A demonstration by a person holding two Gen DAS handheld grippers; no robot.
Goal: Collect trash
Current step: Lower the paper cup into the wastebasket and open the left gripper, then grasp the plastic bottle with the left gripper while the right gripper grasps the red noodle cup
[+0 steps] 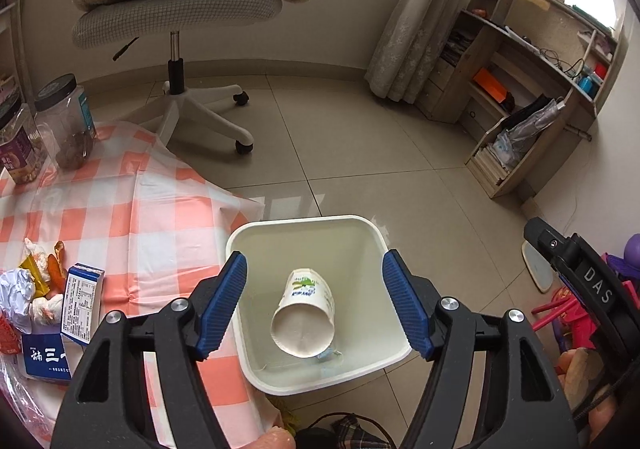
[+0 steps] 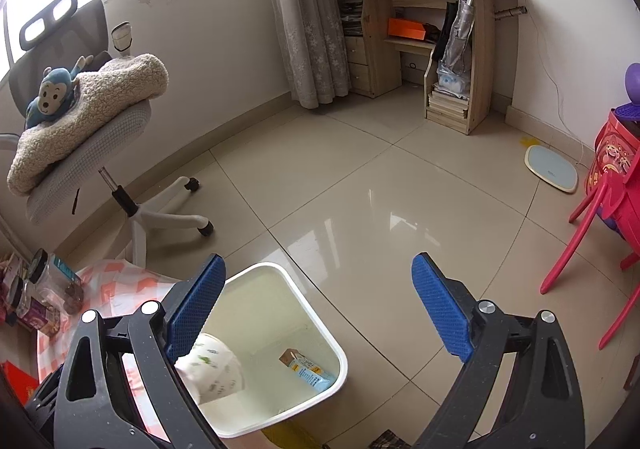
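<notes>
A white trash bin [image 1: 362, 227] stands on the floor beside the checkered table. A white paper cup [image 1: 305, 319] with green print is inside it, seen bottom-up. My left gripper [image 1: 315, 303] is open and empty right above the bin. In the right wrist view the bin [image 2: 320, 329] holds the cup [image 2: 212, 373] and a small blue carton [image 2: 308, 369]. My right gripper [image 2: 318, 309] is open and empty above the bin's right side. More trash lies on the table at left: a crumpled paper [image 1: 16, 289], wrappers [image 1: 48, 269] and a blue-white carton [image 1: 82, 303].
The orange-checked tablecloth [image 1: 120, 209] carries two jars [image 1: 66, 121] at its far edge. An office chair [image 1: 180, 21] with a blanket stands behind. A wooden desk [image 2: 440, 29] is at the far wall. A red chair [image 2: 592, 217] and a scale [image 2: 552, 167] are at right.
</notes>
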